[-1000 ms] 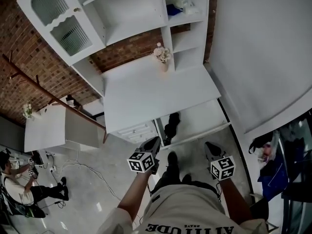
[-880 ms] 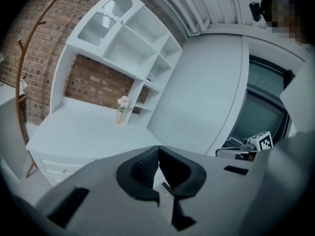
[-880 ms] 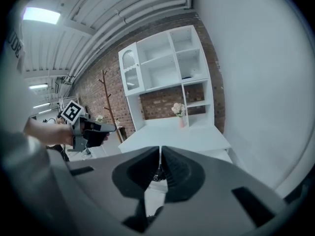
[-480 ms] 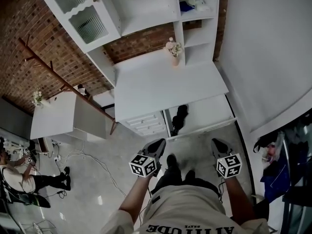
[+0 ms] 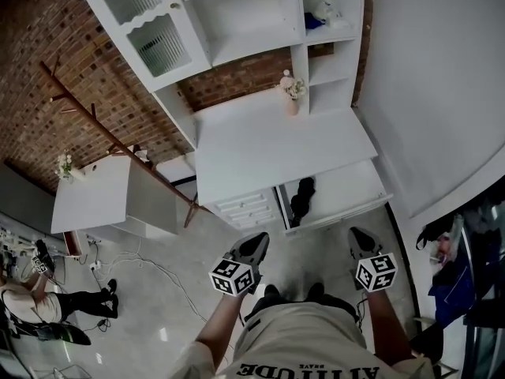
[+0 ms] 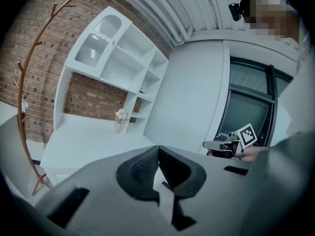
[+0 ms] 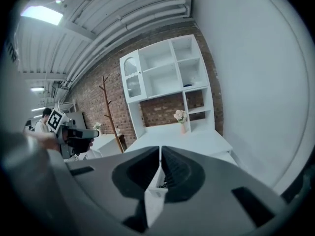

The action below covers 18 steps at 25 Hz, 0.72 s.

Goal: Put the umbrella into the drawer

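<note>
The black folded umbrella (image 5: pixel 302 197) lies at the left end of the open white drawer (image 5: pixel 347 192) under the desk top (image 5: pixel 276 148). Both grippers hang in front of the person's body, well short of the drawer. My left gripper (image 5: pixel 252 245) is shut and holds nothing; its dark pads (image 6: pixel 142 168) meet in the left gripper view. My right gripper (image 5: pixel 360 240) is also shut and holds nothing, its pads (image 7: pixel 179 171) closed together. Each gripper shows in the other's view: the right gripper (image 6: pixel 227 145) and the left gripper (image 7: pixel 74 132).
A vase of flowers (image 5: pixel 293 93) stands at the back of the desk below the white hutch shelves (image 5: pixel 245 14). A stack of small closed drawers (image 5: pixel 247 208) sits left of the open one. A brown coat rack (image 5: pixel 118 144), a low white cabinet (image 5: pixel 99 196) and a seated person (image 5: pixel 31 306) are at the left.
Both grippers and the head have drawn back from the desk, so the desk and open drawer sit farther off. The umbrella has stayed in the drawer. Both grippers remain shut.
</note>
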{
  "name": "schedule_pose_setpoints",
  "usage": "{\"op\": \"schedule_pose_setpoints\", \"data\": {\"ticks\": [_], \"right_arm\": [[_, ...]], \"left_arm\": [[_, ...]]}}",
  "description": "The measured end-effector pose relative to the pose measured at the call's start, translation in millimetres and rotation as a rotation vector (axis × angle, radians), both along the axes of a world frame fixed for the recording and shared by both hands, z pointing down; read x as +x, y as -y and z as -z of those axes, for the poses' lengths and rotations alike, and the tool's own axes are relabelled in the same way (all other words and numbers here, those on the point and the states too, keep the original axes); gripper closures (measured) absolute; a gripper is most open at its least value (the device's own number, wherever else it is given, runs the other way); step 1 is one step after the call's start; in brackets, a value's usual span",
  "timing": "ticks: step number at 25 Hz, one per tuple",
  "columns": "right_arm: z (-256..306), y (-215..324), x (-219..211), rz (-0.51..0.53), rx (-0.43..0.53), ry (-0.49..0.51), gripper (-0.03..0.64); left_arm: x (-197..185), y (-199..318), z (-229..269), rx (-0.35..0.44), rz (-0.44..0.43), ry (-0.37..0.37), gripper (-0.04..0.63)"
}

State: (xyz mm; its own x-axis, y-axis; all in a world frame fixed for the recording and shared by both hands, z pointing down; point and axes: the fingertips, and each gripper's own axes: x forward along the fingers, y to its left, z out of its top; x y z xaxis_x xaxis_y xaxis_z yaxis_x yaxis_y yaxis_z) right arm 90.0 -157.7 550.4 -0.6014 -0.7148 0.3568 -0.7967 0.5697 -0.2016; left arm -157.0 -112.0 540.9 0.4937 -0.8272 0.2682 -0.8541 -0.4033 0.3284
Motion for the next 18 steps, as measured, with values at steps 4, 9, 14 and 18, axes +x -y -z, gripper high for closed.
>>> {"op": "schedule_pose_setpoints", "data": {"ticks": [4, 9, 14, 18], "right_arm": [[14.4, -3.7, -23.6, -0.016, 0.039, -0.009, 0.583], [22.1, -7.1, -35.6, -0.045, 0.077, -0.047, 0.583], [36.1, -15.4, -40.1, -0.035, 0.112, -0.065, 0.583], [43.7, -17.6, -34.3, -0.05, 0.12, -0.052, 0.584]], "left_arm": [[-20.9, -7.2, 12.2, 0.03, -0.017, 0.031, 0.569], [-43.7, -9.0, 23.8, 0.092, -0.027, 0.113, 0.569], [-51.6, -7.5, 30.6, 0.121, -0.041, 0.142, 0.569], [-50.1, -4.9, 34.9, 0.13, -0.041, 0.134, 0.569]]}}
